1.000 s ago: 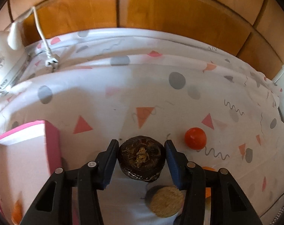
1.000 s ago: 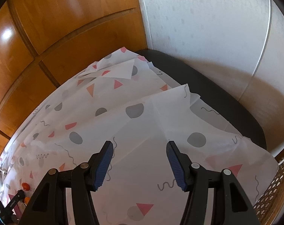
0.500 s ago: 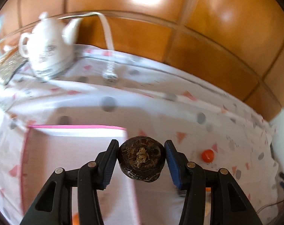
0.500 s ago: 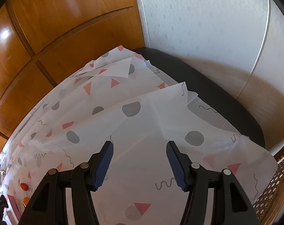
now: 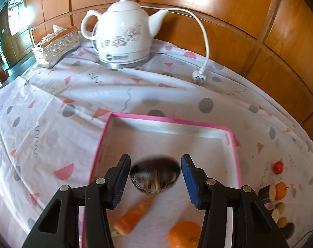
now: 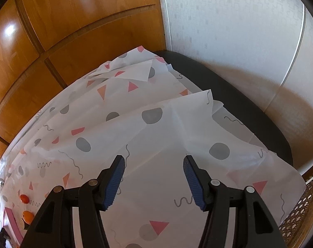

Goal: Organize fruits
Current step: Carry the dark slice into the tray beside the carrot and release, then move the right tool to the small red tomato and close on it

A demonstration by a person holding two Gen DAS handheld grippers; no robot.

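My left gripper [image 5: 154,157] hovers over a pink-rimmed white box [image 5: 169,120]. A dark round fruit [image 5: 154,175] sits blurred between its fingers, with a thin gap at each pad, so it is loose and dropping toward the box floor. A carrot [image 5: 133,217] and an orange [image 5: 183,235] lie in the box below. My right gripper [image 6: 153,159] stands open and empty above the patterned tablecloth [image 6: 160,136], far from the fruit.
A white kettle [image 5: 123,35] with its cord and plug [image 5: 197,76] and a silver tissue box [image 5: 57,45] stand behind the box. A tomato [image 5: 278,167], a small orange [image 5: 280,190] and several other pieces lie to its right. A wicker basket [image 6: 301,206] borders the black table edge [image 6: 239,103].
My left gripper carried the dark fruit from the loose fruit leftward to above the pink box. The fruit, firmly gripped before, is now blurred and loose. The right gripper has stayed still.
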